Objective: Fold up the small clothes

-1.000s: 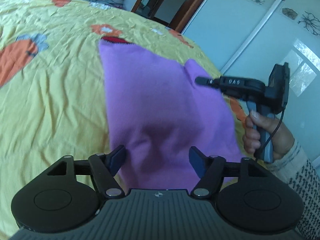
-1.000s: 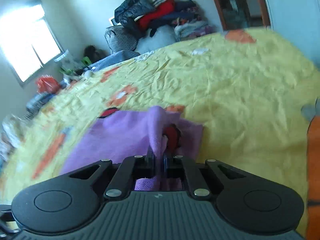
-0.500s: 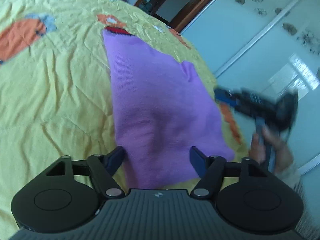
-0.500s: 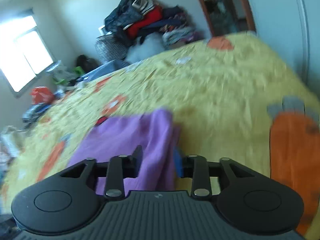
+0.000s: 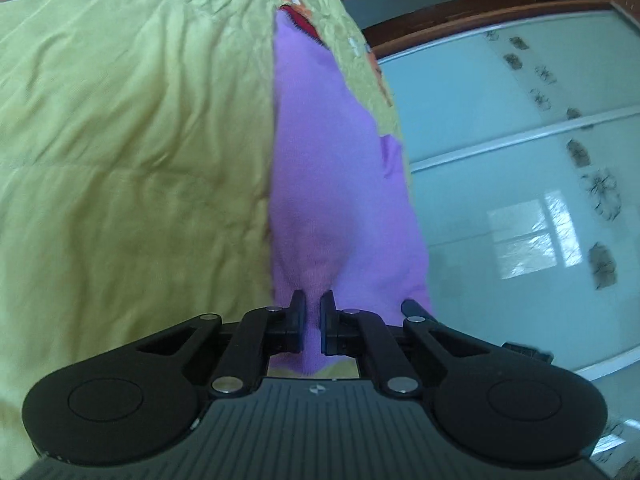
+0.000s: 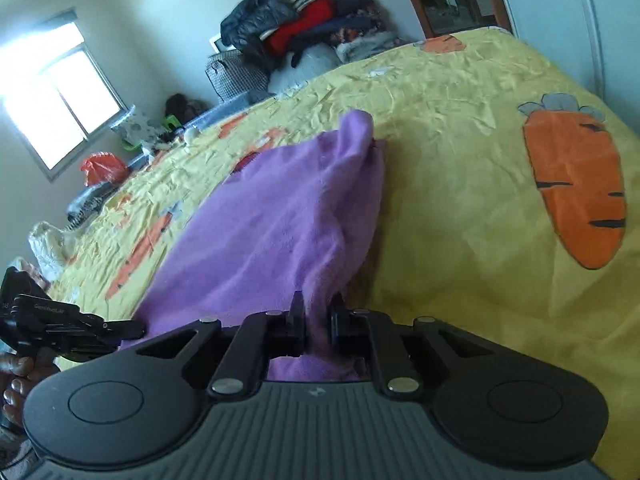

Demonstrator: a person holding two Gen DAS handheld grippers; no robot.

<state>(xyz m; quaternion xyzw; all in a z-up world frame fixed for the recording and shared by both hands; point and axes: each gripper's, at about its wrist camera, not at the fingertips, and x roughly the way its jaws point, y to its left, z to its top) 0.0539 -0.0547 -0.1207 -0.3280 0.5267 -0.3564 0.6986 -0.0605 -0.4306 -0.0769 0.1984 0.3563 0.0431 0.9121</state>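
A small purple garment point(image 5: 320, 184) lies lengthwise on the yellow carrot-print bedspread point(image 5: 120, 160). My left gripper point(image 5: 312, 312) is shut on the garment's near edge, cloth pinched between its fingers. In the right wrist view the same purple garment point(image 6: 280, 216) stretches away, with a raised fold at its far end. My right gripper point(image 6: 318, 314) is shut on its near edge. The left gripper point(image 6: 100, 328) shows at the lower left of that view, at the garment's other near corner.
A pile of clothes and bags point(image 6: 296, 36) is stacked at the far side of the bed. A window point(image 6: 52, 96) is on the left wall. Sliding wardrobe doors point(image 5: 520, 184) stand beside the bed's right edge. A large orange carrot print point(image 6: 576, 184) marks the bedspread.
Both grippers were open half a second ago; both have closed on the garment's near edge. The right gripper let go of the far sleeve and moved to this edge.
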